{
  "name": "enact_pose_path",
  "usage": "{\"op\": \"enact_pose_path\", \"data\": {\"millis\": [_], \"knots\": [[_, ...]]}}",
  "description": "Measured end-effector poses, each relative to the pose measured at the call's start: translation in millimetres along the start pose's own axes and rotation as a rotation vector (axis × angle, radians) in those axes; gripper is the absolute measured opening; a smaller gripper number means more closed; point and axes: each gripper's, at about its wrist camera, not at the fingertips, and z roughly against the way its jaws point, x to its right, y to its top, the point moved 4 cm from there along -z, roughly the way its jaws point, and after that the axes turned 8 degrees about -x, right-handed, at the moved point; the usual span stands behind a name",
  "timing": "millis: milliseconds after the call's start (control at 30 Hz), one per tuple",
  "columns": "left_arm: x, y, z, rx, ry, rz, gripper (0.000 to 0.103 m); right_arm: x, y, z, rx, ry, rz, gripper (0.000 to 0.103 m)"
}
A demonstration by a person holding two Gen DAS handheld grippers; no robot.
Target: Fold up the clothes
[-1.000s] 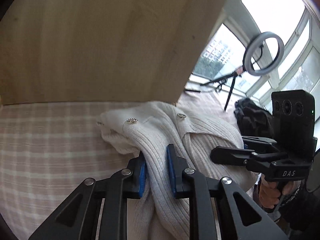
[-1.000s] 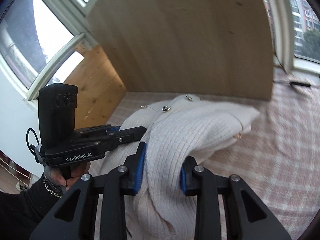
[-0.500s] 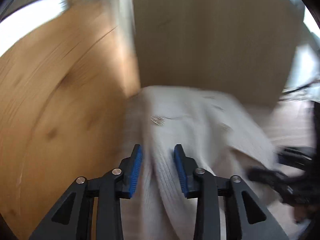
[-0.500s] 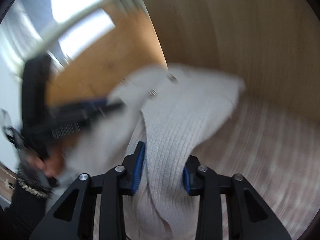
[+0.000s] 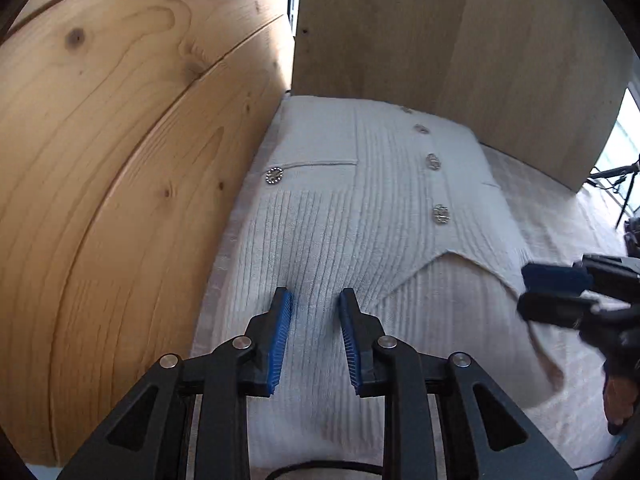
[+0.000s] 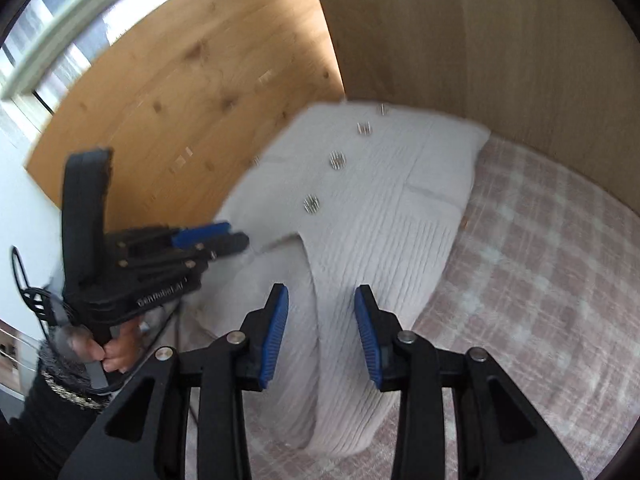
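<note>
A cream ribbed knit cardigan (image 5: 360, 216) with several sparkly buttons lies folded on the checked bed cover, pushed into the corner between two wooden panels; it also shows in the right wrist view (image 6: 380, 216). My left gripper (image 5: 314, 338) is open, its blue pads just above the cardigan's near part, holding nothing. My right gripper (image 6: 322, 334) is open over the cardigan's near right fold, also empty. The right gripper shows at the right edge of the left wrist view (image 5: 560, 296). The left gripper shows at the left of the right wrist view (image 6: 208, 240).
A knotty pine panel (image 5: 120, 160) stands at the left and a smoother wooden board (image 5: 460, 32) behind the cardigan. The pink checked cover (image 6: 540, 260) stretches to the right. A window (image 6: 60, 20) is at the upper left, and a tripod (image 5: 616, 176) stands at the far right.
Both grippers held the bunched cardigan, carried it left into the wooden corner, then opened and let it go. It now lies flat and folded there.
</note>
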Motion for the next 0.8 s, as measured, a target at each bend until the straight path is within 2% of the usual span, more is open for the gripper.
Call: {"op": "enact_pose_path", "data": {"millis": [67, 200, 267, 300, 367, 500, 633, 800], "knots": [[-1.0, 3.6, -1.3, -0.006, 0.002, 0.008, 0.028, 2.2, -5.8, -8.1, -0.007, -0.034, 0.017, 0.035], [7.6, 5.8, 19.6, -0.001, -0.047, 0.076, 0.026, -7.1, -3.4, 15.6, -0.005, -0.053, 0.006, 0.034], [11.5, -3.3, 37.8, 0.012, -0.071, 0.100, 0.033, -12.5, -7.6, 39.3, 0.021, -0.049, 0.005, 0.035], [16.0, -7.1, 47.1, 0.013, -0.071, 0.106, 0.038, -15.5, -12.8, 52.9, 0.041, -0.060, 0.009, 0.042], [28.9, -16.0, 70.4, 0.035, -0.082, 0.105, 0.040, -20.8, -26.1, 81.1, 0.086, -0.087, 0.014, 0.053], [52.4, -40.8, 120.1, 0.103, -0.115, 0.110, 0.055, -33.0, -54.2, 140.5, 0.164, -0.098, -0.012, 0.055], [70.7, -71.1, 167.1, 0.171, -0.073, 0.083, 0.075, -46.4, -90.5, 188.6, 0.224, -0.119, -0.035, 0.058], [89.4, -105.5, 203.9, 0.198, -0.019, 0.070, 0.075, -65.6, -139.2, 230.1, 0.283, -0.161, -0.032, 0.059]]}}
